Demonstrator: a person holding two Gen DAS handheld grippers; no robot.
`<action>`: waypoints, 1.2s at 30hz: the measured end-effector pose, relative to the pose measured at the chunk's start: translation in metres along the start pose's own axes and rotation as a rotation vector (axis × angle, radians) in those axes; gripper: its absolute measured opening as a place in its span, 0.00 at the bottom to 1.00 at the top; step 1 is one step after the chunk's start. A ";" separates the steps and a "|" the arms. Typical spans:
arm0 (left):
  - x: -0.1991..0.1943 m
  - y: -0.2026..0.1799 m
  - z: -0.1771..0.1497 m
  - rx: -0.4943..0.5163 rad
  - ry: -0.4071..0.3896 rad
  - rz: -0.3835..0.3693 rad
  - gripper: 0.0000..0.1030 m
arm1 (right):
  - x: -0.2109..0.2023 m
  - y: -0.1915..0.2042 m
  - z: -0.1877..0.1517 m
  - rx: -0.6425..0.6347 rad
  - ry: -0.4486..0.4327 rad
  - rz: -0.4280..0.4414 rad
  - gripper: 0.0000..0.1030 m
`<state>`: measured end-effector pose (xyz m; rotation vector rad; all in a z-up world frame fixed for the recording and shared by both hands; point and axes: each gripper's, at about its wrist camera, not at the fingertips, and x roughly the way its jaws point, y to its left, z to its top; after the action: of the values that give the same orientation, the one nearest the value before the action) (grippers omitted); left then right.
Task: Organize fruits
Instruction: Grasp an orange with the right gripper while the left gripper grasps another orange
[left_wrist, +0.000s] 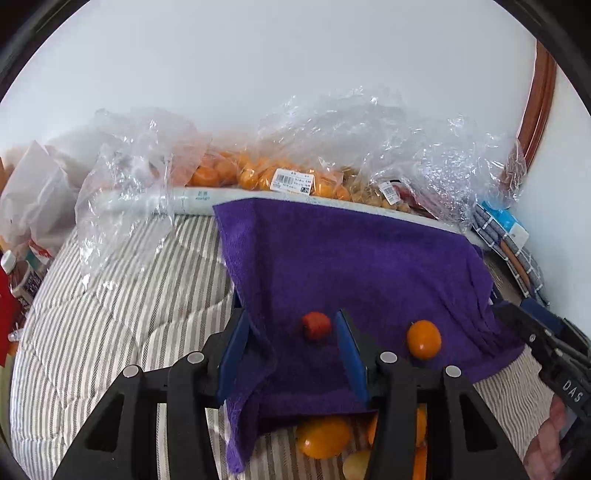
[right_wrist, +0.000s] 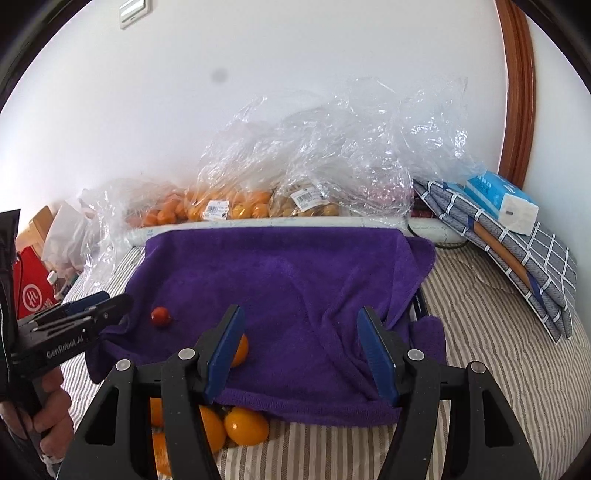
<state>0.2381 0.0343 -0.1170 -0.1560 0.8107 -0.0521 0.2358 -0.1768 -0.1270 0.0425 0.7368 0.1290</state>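
Observation:
A purple towel (left_wrist: 351, 266) (right_wrist: 280, 288) covers a raised surface on the striped bed. A small red fruit (left_wrist: 316, 325) (right_wrist: 160, 316) and an orange fruit (left_wrist: 424, 339) (right_wrist: 240, 350) lie on it. Several orange fruits (left_wrist: 323, 437) (right_wrist: 245, 426) lie under its front edge. My left gripper (left_wrist: 291, 354) (right_wrist: 110, 306) is open, its jaws around the towel's left fold, the red fruit just ahead between them. My right gripper (right_wrist: 303, 350) (left_wrist: 524, 325) is open and empty above the towel.
Clear plastic bags of orange fruits (left_wrist: 258, 173) (right_wrist: 229, 206) and small tan fruits (right_wrist: 306, 206) lie along the wall. A tissue pack (right_wrist: 502, 199) sits on folded checked cloth (right_wrist: 535, 266) at right. Bottles (left_wrist: 18, 273) and a red bag (right_wrist: 31, 284) are at left.

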 end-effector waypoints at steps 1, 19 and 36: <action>-0.002 0.002 -0.003 -0.005 0.000 -0.011 0.45 | -0.003 0.001 -0.003 -0.003 0.009 0.001 0.62; -0.051 0.057 -0.082 -0.061 0.026 0.074 0.45 | -0.049 0.023 -0.063 -0.012 0.050 0.031 0.54; -0.043 0.058 -0.092 -0.044 0.081 0.087 0.46 | -0.004 0.029 -0.071 -0.087 0.150 0.021 0.33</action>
<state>0.1405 0.0853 -0.1578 -0.1603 0.8991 0.0418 0.1820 -0.1493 -0.1741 -0.0425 0.8797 0.1857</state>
